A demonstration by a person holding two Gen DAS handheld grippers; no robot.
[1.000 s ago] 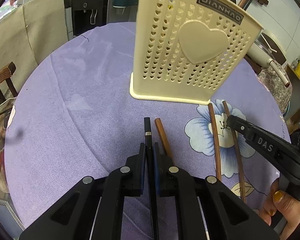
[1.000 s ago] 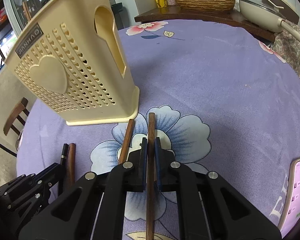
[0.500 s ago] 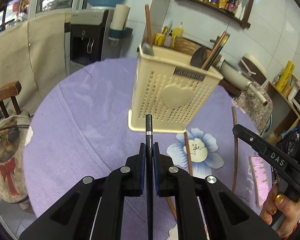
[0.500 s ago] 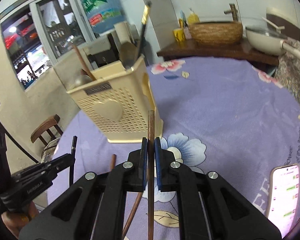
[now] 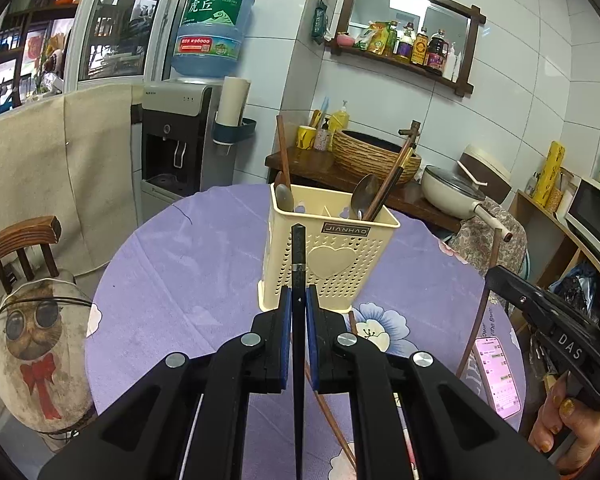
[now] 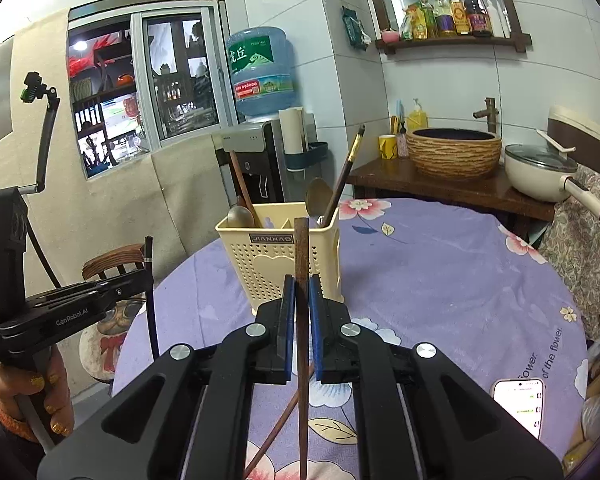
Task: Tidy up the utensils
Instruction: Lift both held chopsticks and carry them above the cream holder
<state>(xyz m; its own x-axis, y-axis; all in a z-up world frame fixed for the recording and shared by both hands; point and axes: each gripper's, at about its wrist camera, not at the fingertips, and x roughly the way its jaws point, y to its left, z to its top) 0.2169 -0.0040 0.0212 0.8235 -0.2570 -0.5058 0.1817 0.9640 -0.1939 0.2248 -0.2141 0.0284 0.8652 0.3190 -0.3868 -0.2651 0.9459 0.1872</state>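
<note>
Holding one chopstick apiece, both grippers are raised above the table [image 5: 172, 280]: the left gripper [image 5: 296, 308] is clenched on a black chopstick [image 5: 298, 252], the right gripper [image 6: 301, 312] on a brown chopstick [image 6: 301, 248]. Neither stick is in the cream utensil holder [image 5: 332, 264] yet, which stands at the far middle of the table with spoons and chopsticks already upright in it. At least two more brown chopsticks [image 5: 324, 400] lie near, on the purple cloth, so I judge the sorting partly done.
</note>
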